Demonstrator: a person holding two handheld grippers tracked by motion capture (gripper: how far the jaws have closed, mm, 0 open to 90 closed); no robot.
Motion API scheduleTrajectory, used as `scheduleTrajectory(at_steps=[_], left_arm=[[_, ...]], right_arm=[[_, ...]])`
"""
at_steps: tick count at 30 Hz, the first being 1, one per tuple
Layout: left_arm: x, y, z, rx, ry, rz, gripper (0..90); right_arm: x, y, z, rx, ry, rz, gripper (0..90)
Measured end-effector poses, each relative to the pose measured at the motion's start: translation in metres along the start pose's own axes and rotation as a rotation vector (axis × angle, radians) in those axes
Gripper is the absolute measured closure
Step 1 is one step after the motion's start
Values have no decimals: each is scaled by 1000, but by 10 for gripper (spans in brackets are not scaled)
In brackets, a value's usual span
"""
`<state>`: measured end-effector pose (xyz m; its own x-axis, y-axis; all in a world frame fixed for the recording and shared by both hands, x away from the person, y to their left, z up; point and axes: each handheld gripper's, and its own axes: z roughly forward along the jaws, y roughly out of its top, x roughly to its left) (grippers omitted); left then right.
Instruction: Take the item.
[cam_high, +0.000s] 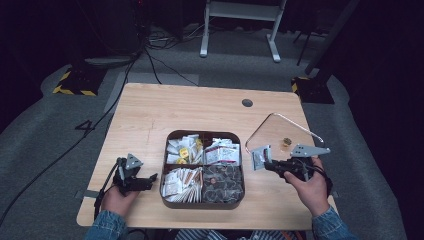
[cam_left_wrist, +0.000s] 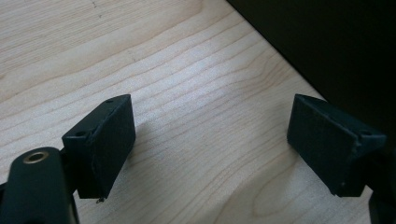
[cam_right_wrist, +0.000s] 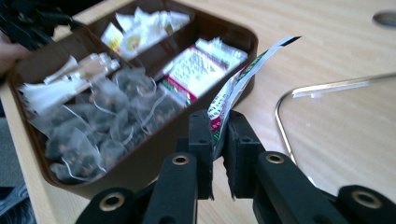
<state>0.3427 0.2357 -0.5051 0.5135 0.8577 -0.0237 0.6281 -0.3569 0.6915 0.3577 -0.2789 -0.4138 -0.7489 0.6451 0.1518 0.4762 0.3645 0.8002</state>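
Gripping a sachet (cam_right_wrist: 233, 88) edge-on, the right claw (cam_high: 268, 165) sits at centre right of the high view, just right of the brown tray (cam_high: 202, 202) on the counter (cam_high: 150, 115). The sachet's long axis rises away from the jaws. The left claw (cam_high: 150, 178), released, rests lower left.

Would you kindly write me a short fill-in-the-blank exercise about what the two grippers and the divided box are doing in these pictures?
1. The right gripper is shut on a ____.
2. The left gripper rests over bare table with its jaws ____.
3. The brown box is divided into ____ compartments.
4. The clear lid lies on the table to the ____ of the box in the high view.

Missing words: packet; open; four; right
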Motion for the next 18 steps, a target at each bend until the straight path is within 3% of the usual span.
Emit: scheduleTrajectory(at_steps=[8, 18], left_arm=[[0, 0, 0, 0, 0, 0, 158], [0, 0, 0, 0, -2, 0, 158]], right_arm=[[-3, -19, 19, 77, 4, 22, 827], [1, -30, 33, 120, 46, 38, 826]])
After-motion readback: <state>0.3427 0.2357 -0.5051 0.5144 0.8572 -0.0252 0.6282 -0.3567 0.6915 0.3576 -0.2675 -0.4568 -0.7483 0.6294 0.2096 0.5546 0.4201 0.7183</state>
